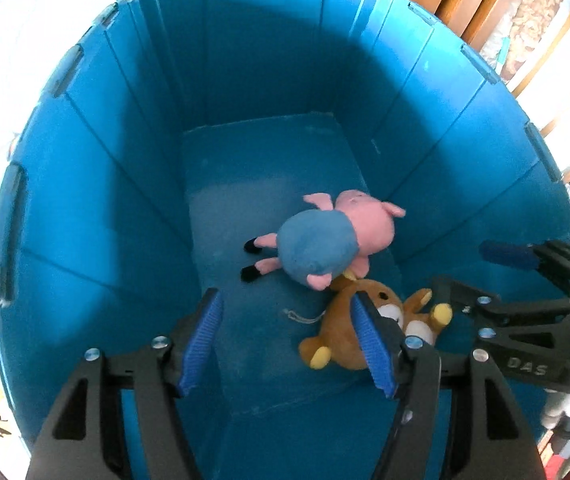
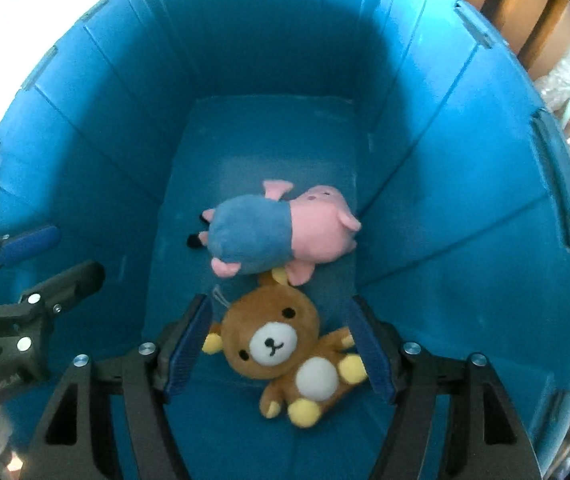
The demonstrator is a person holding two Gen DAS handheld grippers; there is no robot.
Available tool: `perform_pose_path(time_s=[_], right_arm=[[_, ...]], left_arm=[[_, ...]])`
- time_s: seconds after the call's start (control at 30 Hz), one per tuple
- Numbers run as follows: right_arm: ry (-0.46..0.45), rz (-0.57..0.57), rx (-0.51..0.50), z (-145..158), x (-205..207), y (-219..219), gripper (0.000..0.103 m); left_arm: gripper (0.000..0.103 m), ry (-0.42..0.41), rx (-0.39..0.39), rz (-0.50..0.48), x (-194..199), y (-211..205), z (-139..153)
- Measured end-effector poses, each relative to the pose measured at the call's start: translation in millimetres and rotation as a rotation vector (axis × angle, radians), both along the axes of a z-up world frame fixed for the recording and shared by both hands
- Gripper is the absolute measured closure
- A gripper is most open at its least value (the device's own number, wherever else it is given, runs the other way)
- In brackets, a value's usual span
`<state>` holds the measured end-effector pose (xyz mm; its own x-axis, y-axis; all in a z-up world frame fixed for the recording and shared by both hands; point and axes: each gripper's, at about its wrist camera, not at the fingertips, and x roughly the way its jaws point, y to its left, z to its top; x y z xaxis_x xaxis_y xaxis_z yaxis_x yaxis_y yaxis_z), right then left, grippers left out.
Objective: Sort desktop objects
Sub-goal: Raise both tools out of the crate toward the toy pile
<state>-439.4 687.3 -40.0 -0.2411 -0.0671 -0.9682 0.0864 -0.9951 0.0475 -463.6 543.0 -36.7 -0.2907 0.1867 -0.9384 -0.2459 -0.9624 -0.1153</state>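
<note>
Here, through the left wrist, the left gripper [image 1: 287, 344] is seen spread wide and empty above the blue bin [image 1: 97, 168], where a pig plush [image 1: 325, 240] touches a bear plush [image 1: 343, 334], while through the right wrist the right gripper [image 2: 281, 350] is held agape, empty, straddling the bear plush [image 2: 281, 348] below the pig plush [image 2: 277, 232].

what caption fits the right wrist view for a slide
Open right gripper above a brown bear plush lying beside a pink pig plush in a blue bin.
</note>
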Motion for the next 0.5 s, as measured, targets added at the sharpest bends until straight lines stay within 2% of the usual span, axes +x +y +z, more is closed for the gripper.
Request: perform_pose_path(time_s=[0.4, 0.5], right_arm=[[0.036, -0.008, 0.017, 12.6, 22.5, -3.2, 0.018], [0.05, -0.005, 0.021, 17.0, 32.1, -5.4, 0.016]], left_arm=[[0.038, 0.04, -0.003, 0.011, 17.2, -11.8, 14.3], [0.024, 0.063, -0.005, 0.017, 26.7, -15.4, 20.1]])
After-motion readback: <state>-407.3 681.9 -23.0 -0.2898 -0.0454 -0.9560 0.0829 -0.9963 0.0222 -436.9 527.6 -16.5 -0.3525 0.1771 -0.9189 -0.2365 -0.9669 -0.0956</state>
